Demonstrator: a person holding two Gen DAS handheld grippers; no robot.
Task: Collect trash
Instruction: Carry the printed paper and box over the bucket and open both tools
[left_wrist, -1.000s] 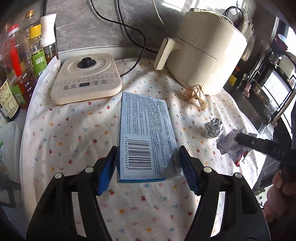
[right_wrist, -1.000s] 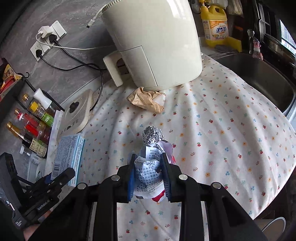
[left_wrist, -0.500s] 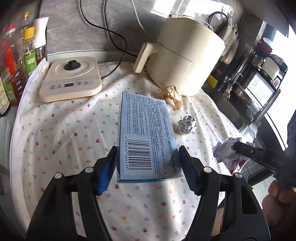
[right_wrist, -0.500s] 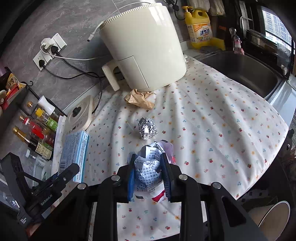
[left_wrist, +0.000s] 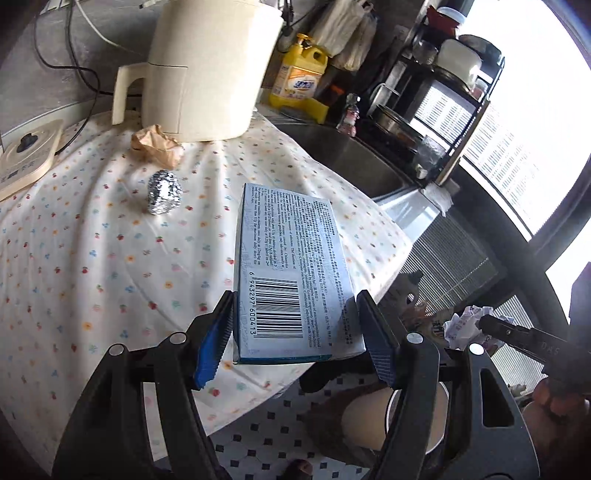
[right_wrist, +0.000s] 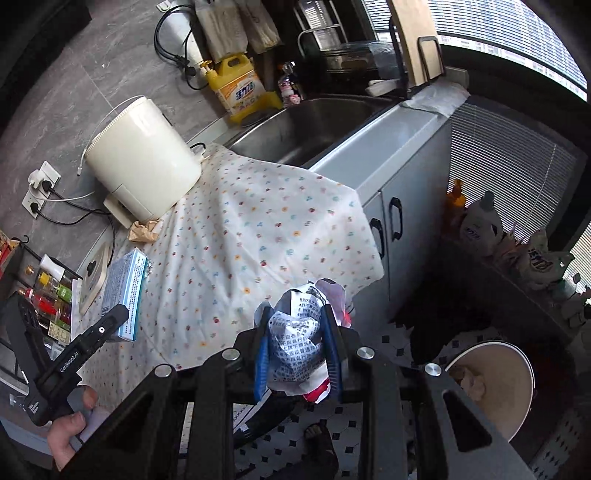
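Note:
A light blue carton with a barcode (left_wrist: 291, 280) is clamped between the blue pads of my left gripper (left_wrist: 295, 332), held over the front corner of the flowered tablecloth (left_wrist: 92, 258). My right gripper (right_wrist: 297, 350) is shut on a crumpled wad of printed paper (right_wrist: 295, 328), hanging past the table's edge above the tiled floor. A round bin with a pale inside (right_wrist: 491, 384) stands on the floor at the lower right, also seen as the bin (left_wrist: 369, 421) below the left gripper. A foil ball (left_wrist: 164, 192) and a crumpled brown paper (left_wrist: 157, 146) lie on the cloth.
A cream air fryer (left_wrist: 207, 70) stands at the back of the table, with a flat cream appliance (left_wrist: 26, 155) to its left. A steel sink (right_wrist: 306, 125), a yellow detergent bottle (right_wrist: 240, 88) and a dish rack (left_wrist: 443, 110) lie to the right. Grey cabinet doors (right_wrist: 391, 236) face the floor.
Both grippers have swung right, from over the middle of the table to its corner and beyond. The floor and the bin have come into view. Both grips are unchanged.

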